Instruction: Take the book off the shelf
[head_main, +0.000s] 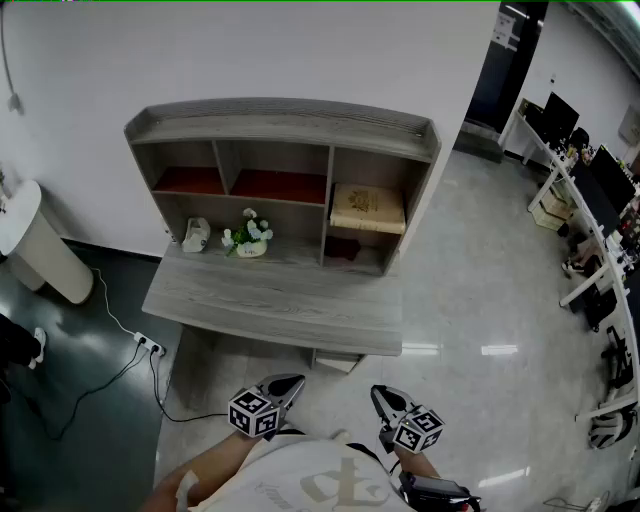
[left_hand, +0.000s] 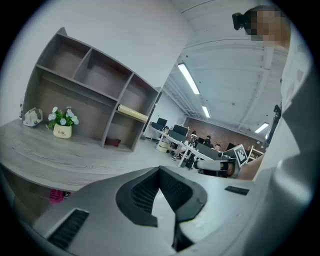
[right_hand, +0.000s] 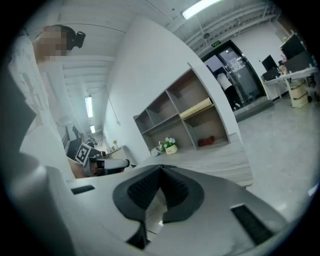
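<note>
Book (head_main: 368, 208) lies flat, lengthwise across shelf (head_main: 280, 124); left tool (head_main: 296, 381), right tool (head_main: 378, 393) closed, empty.

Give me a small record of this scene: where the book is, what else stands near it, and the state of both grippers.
book: lies flat in the upper right compartment of the shelf
below the book: a small red thing in the lower right compartment
desk: holds a flower pot and a small white thing at the back
left gripper: shut, empty, in front of the desk, apart from it
right gripper: shut, empty, in front of the desk, apart from it
task: book not yet touched
</note>
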